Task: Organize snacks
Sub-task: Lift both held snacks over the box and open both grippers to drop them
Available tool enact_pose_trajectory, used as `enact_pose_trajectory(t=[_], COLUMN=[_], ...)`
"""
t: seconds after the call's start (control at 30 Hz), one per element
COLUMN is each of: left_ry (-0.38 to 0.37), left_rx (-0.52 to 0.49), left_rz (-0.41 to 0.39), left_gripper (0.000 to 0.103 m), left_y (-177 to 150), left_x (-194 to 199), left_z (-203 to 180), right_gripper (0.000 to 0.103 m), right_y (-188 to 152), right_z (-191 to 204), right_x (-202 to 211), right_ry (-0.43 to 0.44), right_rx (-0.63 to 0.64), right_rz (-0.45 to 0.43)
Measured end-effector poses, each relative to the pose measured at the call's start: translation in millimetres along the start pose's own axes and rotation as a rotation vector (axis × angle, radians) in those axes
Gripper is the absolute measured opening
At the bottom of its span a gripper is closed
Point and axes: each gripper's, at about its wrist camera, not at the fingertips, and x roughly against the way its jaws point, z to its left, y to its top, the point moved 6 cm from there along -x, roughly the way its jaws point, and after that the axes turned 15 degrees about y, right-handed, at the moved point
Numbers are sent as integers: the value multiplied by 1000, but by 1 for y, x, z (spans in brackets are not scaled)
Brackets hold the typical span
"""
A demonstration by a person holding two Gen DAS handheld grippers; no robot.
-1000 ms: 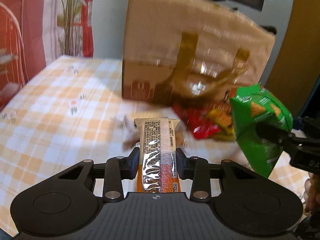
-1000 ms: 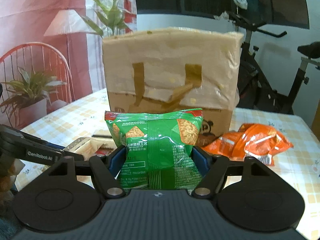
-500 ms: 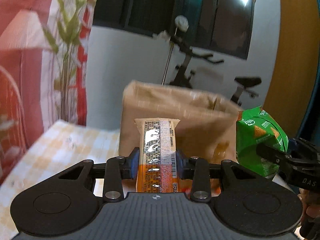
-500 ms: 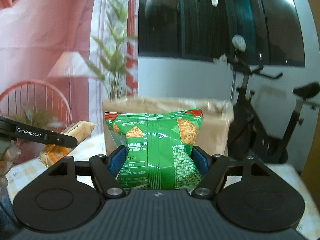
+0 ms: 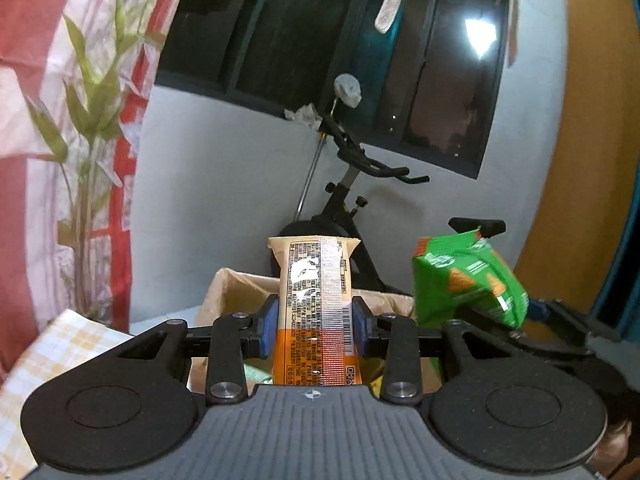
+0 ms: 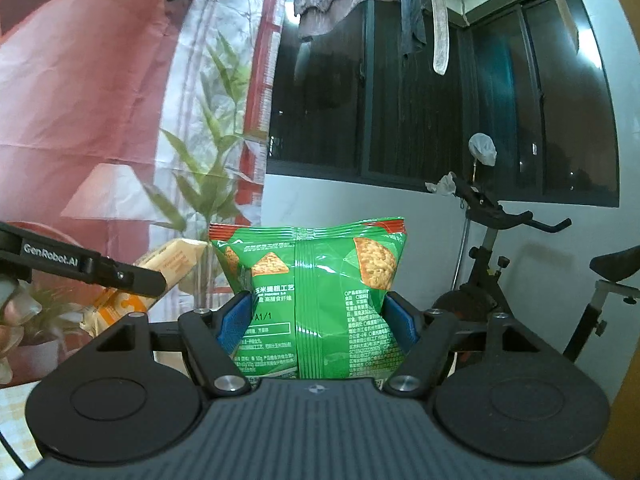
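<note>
We are at a checked tablecloth edge, facing a dark window. Nearest, our left gripper pinches a narrow cream-and-orange snack bar at mid-length, just above the open paper bag. Beside the bag our right gripper clamps a green chip packet across its lower sides (light, crinkly, crushable, so we would grip gently). Only the left view shows the bag's mouth. An exercise bike stands beyond.
</note>
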Motion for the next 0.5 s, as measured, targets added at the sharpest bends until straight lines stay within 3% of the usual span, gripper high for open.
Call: enact_pose_trajectory(t=[0.33, 0.5], left_ry=[39, 32], left_rx=[-29, -26], left_rz=[110, 143], left_gripper=[39, 65], left_y=[2, -4], left_x=[-77, -95], left_z=[-1, 4], right_gripper=[73, 78], right_y=[-20, -39], right_z=[-44, -58], right_x=[-77, -91], right_ry=[-9, -16], right_rx=[-62, -134], right_rz=[141, 232])
